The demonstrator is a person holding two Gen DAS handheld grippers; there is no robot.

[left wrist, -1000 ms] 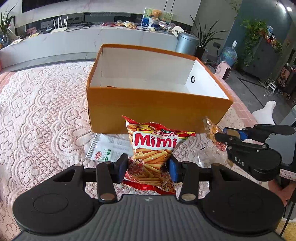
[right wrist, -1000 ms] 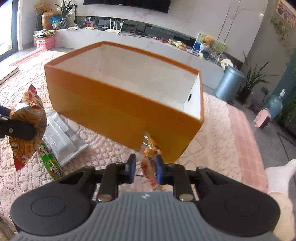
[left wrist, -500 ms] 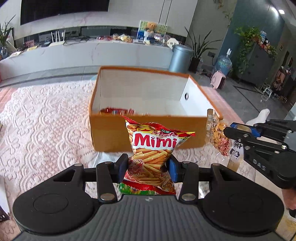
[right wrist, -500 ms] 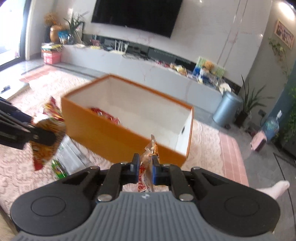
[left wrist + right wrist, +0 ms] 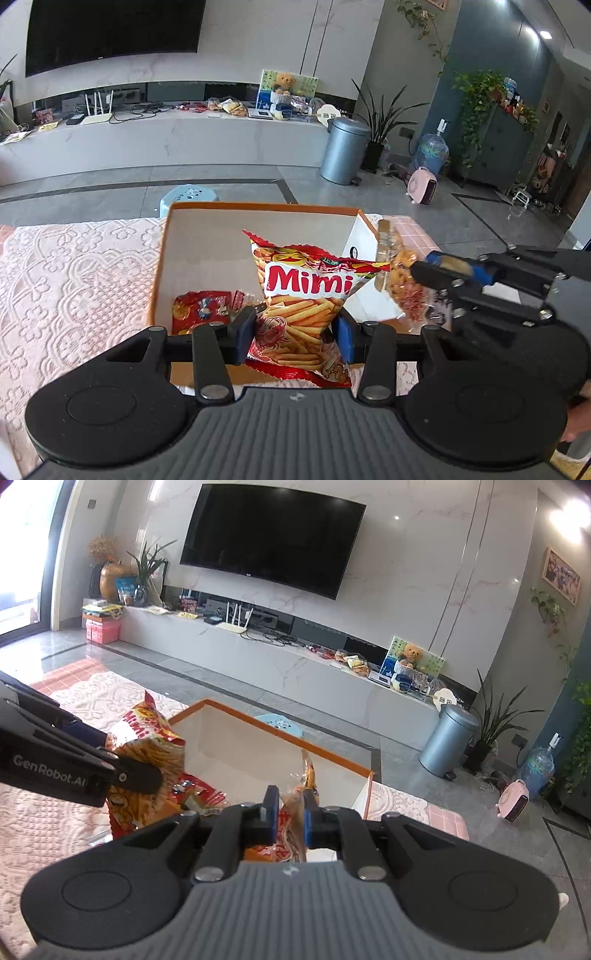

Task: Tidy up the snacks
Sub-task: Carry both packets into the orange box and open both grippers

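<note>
Above the open orange cardboard box with white inner walls (image 5: 162, 258), the left gripper (image 5: 293, 332) is clenched on a red foil "Mimi" bag of stick snacks (image 5: 304, 295), pinched low so the bag stands upright and can drop straight in. Just right of it, the right gripper (image 5: 287, 814) grips a clear plastic packet of mixed nuts and crackers (image 5: 293, 808) near the box's right wall, likely for the same drop. A red candy wrapper (image 5: 201, 308) already lies at the near left of the box floor. The two grippers sit close together, so they may crowd each other over the opening. A pink lace tablecloth (image 5: 74, 280) spreads to the left.
</note>
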